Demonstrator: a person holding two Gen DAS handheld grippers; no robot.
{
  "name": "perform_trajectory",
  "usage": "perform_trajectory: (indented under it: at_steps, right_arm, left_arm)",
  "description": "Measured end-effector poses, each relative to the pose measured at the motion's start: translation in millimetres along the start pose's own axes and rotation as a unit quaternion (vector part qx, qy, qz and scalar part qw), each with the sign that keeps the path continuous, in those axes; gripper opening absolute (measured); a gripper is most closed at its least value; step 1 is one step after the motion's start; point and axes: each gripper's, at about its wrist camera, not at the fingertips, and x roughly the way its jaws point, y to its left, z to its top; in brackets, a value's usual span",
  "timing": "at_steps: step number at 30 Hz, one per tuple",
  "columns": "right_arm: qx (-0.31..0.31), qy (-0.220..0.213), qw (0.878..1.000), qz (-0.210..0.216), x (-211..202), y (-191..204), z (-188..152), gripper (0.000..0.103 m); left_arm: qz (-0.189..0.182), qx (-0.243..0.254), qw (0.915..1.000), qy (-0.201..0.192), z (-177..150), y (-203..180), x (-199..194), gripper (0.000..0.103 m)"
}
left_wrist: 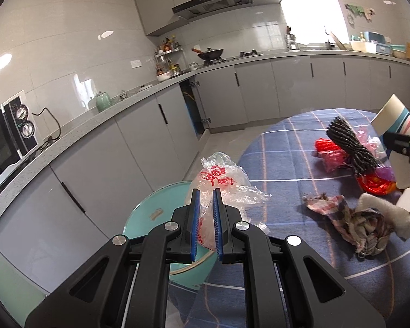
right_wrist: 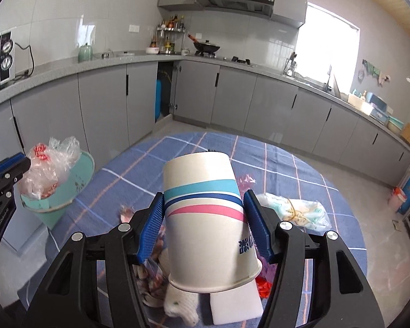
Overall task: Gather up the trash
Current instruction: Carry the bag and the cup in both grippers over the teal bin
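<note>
Grey kitchen cabinets ring the checked bench (right_wrist: pixel 287 164). Left tool (left_wrist: pixel 205 218) pinches a plastic bag (left_wrist: pixel 221 183) above the teal bin (left_wrist: pixel 145 218); right tool (right_wrist: pixel 205 224) clamps a paper cup (right_wrist: pixel 205 218), the bin far to its left.

A microwave (left_wrist: pixel 5 136) and wok (left_wrist: pixel 211 53) sit on the counter (left_wrist: pixel 95 114).

Round table (left_wrist: pixel 287 169) covered with blue plaid cloth, white and orange lines. Lying directly on the cloth: red plastic wrappers (left_wrist: pixel 330 155) with a black ridged foam sleeve (left_wrist: pixel 351 147) on top of them, a crumpled patterned rag (left_wrist: pixel 350 218), a white knitted sock (left_wrist: pixel 388 216), a flat white block (right_wrist: pixel 236 304), and a clear bag with pale green print (right_wrist: pixel 300 211) near the right edge. A teal bin (right_wrist: pixel 60 191) stands on the floor, just beside the table's left edge.
</note>
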Motion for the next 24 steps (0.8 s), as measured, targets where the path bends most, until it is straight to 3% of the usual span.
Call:
perform_trajectory:
  at_steps: [14,19,24]
  right_arm:
    - [-0.026,-0.012,0.999,0.041,17,45,21,0.059]
    - [-0.039,-0.021,0.997,0.056,24,66,29,0.059]
    - [-0.058,-0.026,0.996,0.063,31,87,35,0.059]
  left_arm:
    - [0.063,-0.021,0.9978,0.009,10,52,19,0.010]
    - [0.103,-0.013,0.9946,0.007,13,70,26,0.010]
    - [0.118,-0.007,0.9928,0.015,12,80,39,0.010]
